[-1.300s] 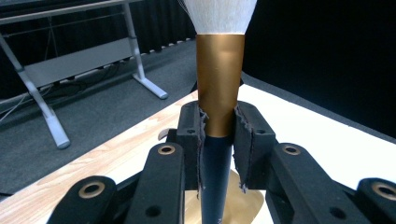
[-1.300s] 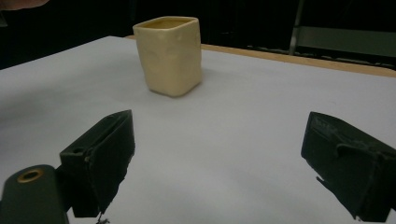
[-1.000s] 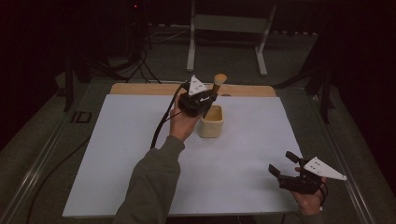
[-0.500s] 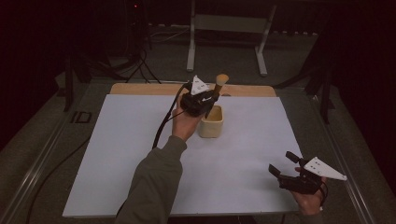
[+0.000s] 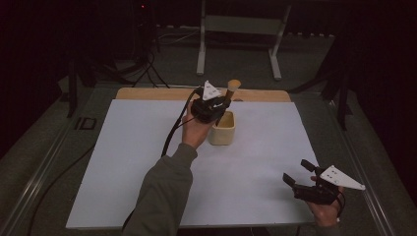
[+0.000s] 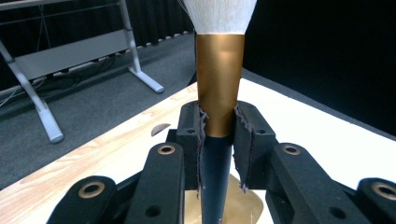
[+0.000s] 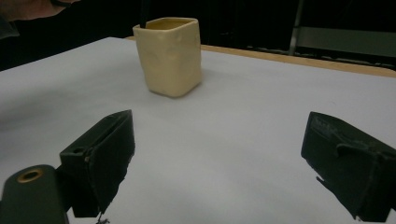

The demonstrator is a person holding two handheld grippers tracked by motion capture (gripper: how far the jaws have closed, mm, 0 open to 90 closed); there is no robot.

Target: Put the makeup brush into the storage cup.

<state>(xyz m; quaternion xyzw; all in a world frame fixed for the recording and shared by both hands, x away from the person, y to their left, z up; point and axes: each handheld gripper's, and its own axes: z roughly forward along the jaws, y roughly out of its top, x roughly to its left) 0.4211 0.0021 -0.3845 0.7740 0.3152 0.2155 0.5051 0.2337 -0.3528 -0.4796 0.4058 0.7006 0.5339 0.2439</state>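
Observation:
A makeup brush [image 5: 232, 88] with white bristles, a gold ferrule [image 6: 219, 79] and a dark handle stands upright in my left gripper [image 5: 220, 105]. The jaws are shut on it where ferrule meets handle [image 6: 217, 135]. The handle's lower end hangs over the mouth of a cream square cup [image 5: 222, 129], whose rim shows below the jaws [image 6: 245, 209]; whether it dips inside I cannot tell. My right gripper [image 5: 298, 171] rests near the table's front right corner, open with nothing between its fingers [image 7: 224, 158]. It faces the cup [image 7: 171, 56] from a distance.
A white sheet [image 5: 147, 162] covers the table, with a strip of bare wood [image 5: 147, 93] along the far edge. A grey metal stand [image 5: 241, 29] is on the floor behind the table. The left gripper's black cable [image 5: 172, 132] trails across the sheet.

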